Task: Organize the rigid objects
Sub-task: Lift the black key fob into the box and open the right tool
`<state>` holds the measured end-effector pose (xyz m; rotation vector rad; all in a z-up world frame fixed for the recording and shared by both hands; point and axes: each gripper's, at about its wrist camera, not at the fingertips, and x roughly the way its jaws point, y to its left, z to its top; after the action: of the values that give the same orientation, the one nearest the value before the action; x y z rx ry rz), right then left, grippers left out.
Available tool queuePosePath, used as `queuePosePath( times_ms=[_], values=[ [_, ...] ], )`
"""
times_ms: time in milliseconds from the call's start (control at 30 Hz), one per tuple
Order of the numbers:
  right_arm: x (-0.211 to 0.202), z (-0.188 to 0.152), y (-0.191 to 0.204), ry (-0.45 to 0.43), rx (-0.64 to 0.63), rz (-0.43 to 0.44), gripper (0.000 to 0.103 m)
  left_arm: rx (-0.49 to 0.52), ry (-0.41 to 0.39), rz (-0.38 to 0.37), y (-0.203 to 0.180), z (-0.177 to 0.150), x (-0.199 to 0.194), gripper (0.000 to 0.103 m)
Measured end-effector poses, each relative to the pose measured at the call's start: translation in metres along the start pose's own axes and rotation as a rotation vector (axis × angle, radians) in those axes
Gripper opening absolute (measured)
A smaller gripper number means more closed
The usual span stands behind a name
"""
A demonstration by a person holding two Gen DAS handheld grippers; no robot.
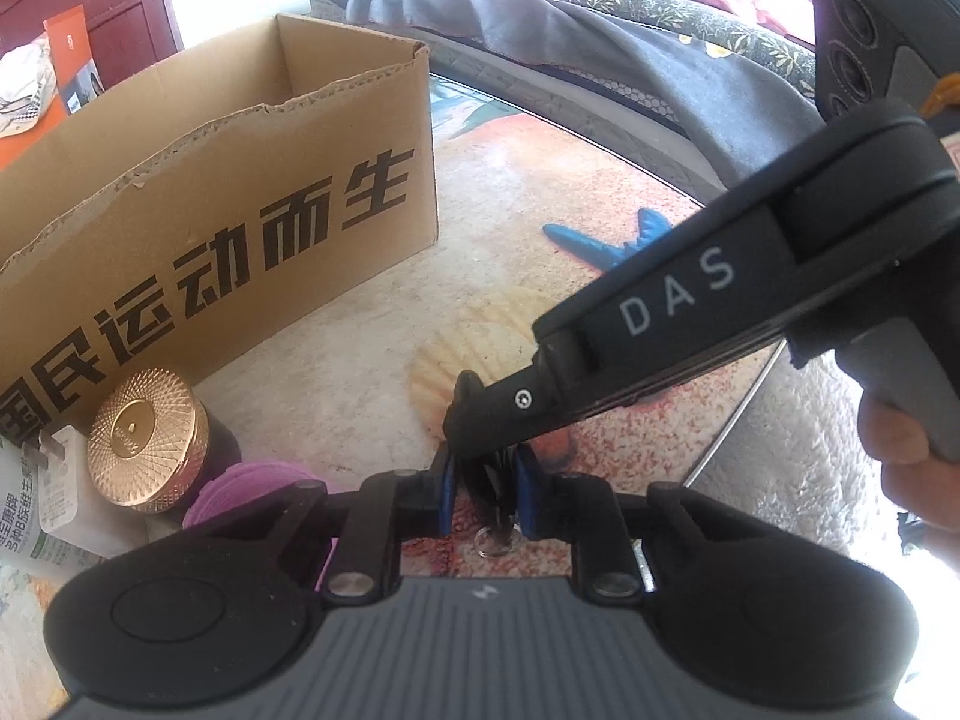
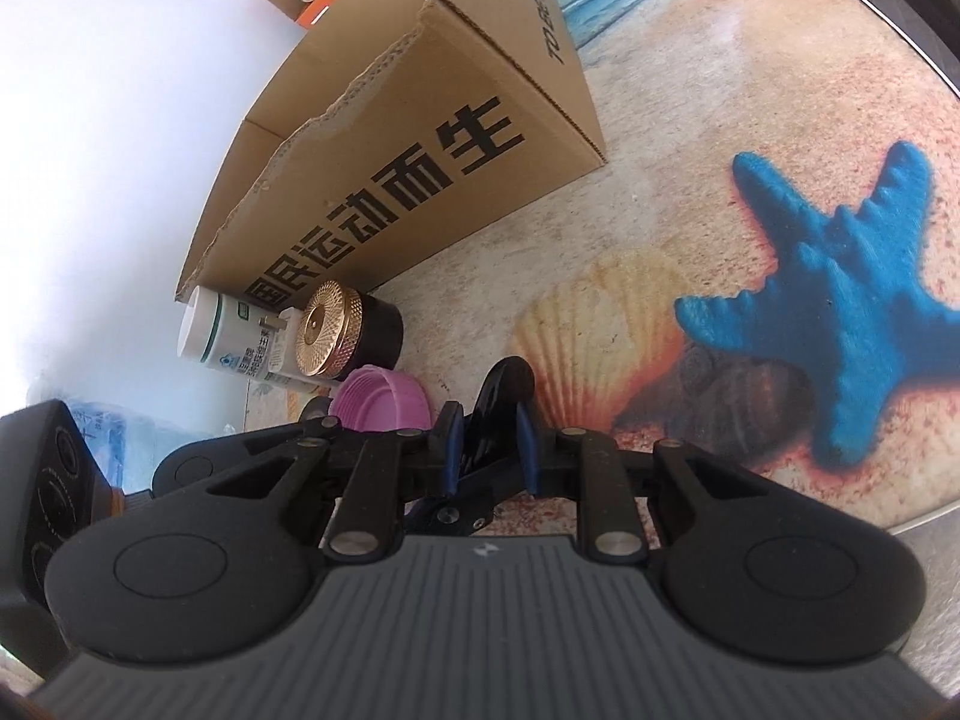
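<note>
A small black ridged object [image 1: 493, 483] sat pinched between the blue pads [image 1: 447, 492] of the left gripper [image 1: 487, 495], whose jaws stood nearly closed on it; what the object was could not be told, though a clear ring [image 1: 495, 542] showed just below it at 6 o'clock. In the left wrist view the right gripper's black fingers [image 1: 480, 414] came in from 2 o'clock and met the same object from above. In the right wrist view the right gripper [image 2: 489, 459] was likewise drawn in narrow, its blue pads [image 2: 528, 450] flanking a black round-ended piece [image 2: 501, 405] that rose between them toward 12 o'clock. At 10 o'clock from the left gripper lay a purple cap [image 1: 252, 486], and beyond it a dark jar with a gold lid [image 1: 147, 438], touching a white bottle [image 2: 231, 330] on its side. Behind these, from 9 to 12 o'clock, stood an open cardboard box [image 1: 240, 192] with black lettering. Everything rested on a beach-print mat [image 2: 690, 138] bearing a shell [image 2: 594, 324] and a blue starfish [image 2: 840, 300]. A hand [image 1: 912, 462] held the right gripper's handle at 3 o'clock, and bedding [image 1: 600, 18] lay at 1 o'clock.
</note>
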<state>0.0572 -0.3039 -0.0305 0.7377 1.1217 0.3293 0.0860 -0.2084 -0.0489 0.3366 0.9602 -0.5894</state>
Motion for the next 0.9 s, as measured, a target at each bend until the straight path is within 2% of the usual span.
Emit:
queuePosePath(
  times_ms=[133,267,433,600,667,733,900],
  values=[
    [0.004,-0.004,0.003,-0.024,0.012,-0.025,0.021,-0.008,0.004,-0.001,0.001,0.001,0.002,0.019],
    [-0.007,-0.008,0.019,-0.052,0.0,-0.032,0.021,-0.015,-0.035,0.001,0.004,0.0,-0.02,0.019],
    [-0.038,0.001,0.087,-0.165,-0.178,-0.009,0.021,-0.029,-0.161,0.089,0.022,0.022,-0.081,0.019],
    [-0.043,0.047,0.155,-0.233,-0.331,0.099,0.021,-0.064,-0.255,0.205,0.072,0.055,-0.127,0.02],
    [-0.029,0.07,0.174,-0.217,-0.356,0.135,0.021,-0.101,-0.231,0.23,0.1,0.069,-0.13,0.02],
    [-0.004,0.095,0.187,-0.166,-0.348,0.16,0.021,-0.146,-0.173,0.234,0.132,0.081,-0.12,0.02],
    [0.086,0.157,0.184,0.082,-0.19,0.18,0.02,-0.212,0.043,0.213,0.196,0.095,-0.068,0.02]
  ],
)
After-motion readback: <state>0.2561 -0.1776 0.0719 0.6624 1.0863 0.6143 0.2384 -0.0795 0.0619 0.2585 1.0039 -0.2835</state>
